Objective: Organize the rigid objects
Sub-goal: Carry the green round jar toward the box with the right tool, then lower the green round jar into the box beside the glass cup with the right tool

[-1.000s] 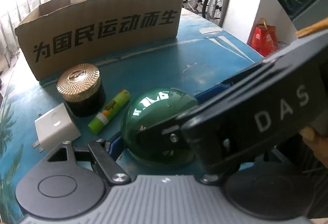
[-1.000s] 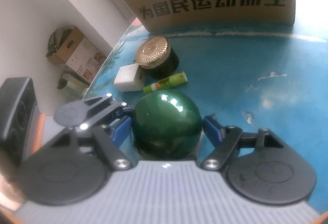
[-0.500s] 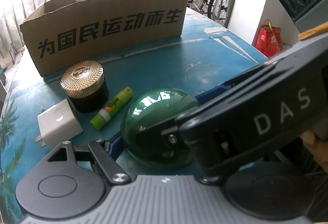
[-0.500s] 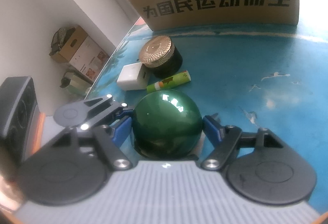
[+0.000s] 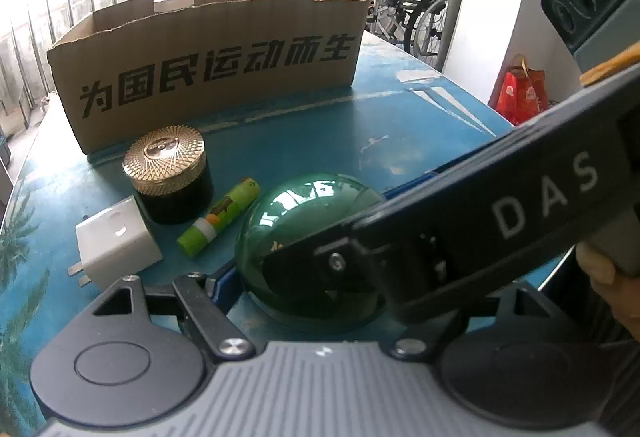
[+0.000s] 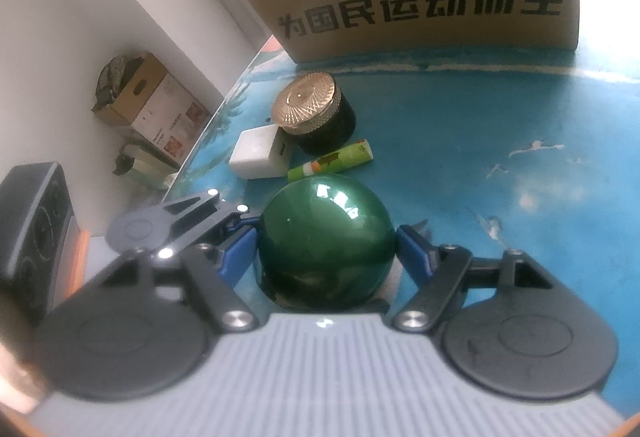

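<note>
Two tools (image 6: 326, 237), one green dome (image 6: 326, 237)

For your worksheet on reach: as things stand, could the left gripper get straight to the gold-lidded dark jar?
Probably not directly: the glossy green dome sits between the left gripper's fingers, with the gold-lidded dark jar beyond it.
</note>
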Demonstrator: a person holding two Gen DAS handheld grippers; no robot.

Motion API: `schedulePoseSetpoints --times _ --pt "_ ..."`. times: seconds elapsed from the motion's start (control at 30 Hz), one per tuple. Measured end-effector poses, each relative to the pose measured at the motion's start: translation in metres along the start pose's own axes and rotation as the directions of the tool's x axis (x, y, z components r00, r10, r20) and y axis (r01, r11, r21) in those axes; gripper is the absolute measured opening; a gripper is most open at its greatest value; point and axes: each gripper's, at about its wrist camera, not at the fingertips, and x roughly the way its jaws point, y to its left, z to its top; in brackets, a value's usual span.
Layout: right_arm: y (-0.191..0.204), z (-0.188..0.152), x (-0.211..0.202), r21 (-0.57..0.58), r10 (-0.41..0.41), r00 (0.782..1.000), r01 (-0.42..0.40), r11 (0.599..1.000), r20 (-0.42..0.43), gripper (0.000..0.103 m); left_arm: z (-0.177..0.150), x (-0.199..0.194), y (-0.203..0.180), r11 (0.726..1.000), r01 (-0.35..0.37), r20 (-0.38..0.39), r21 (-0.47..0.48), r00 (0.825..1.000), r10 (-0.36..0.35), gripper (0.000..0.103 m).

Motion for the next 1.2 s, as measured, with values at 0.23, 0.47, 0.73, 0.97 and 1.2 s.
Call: schedulePoseSetpoints --times 0.23,0.47,0.73,0.97,1.2 --pt "0.002 -0.002 -0.006 -0.003 0.001 1.000 -0.001 1.000 0.008 0.076 0.001 -0.004 -0.004 1.000 -0.002 0.007 0.008 1.000 0.002 0.081" --pt "0.005 -0.003 -0.013 -0.005 -0.003 1.000 0.004 1.000 0.023 0.076 0.003 -0.013 -0.006 1.000 0.000 0.025 0.014 1.000 0.000 0.081" --pt "0.024 0.014 -0.038 -0.048 -0.001 0.997 0.005 0.999 0.076 0.076 0.029 -0.044 -0.003 0.999 -0.030 0.100 0.038 0.995 0.026 0.081" --pt "0.053 0.058 -0.068 -0.127 0.020 0.989 -0.001 0.992 0.150 0.075 0.071 -0.078 0.011 0.994 -0.090 0.186 0.063 0.979 0.077 0.081" --pt "0.076 0.114 -0.074 -0.198 0.042 0.980 -0.003 0.980 0.195 0.076 0.113 -0.091 0.040 0.991 -0.128 0.225 0.046 0.968 0.115 0.081"
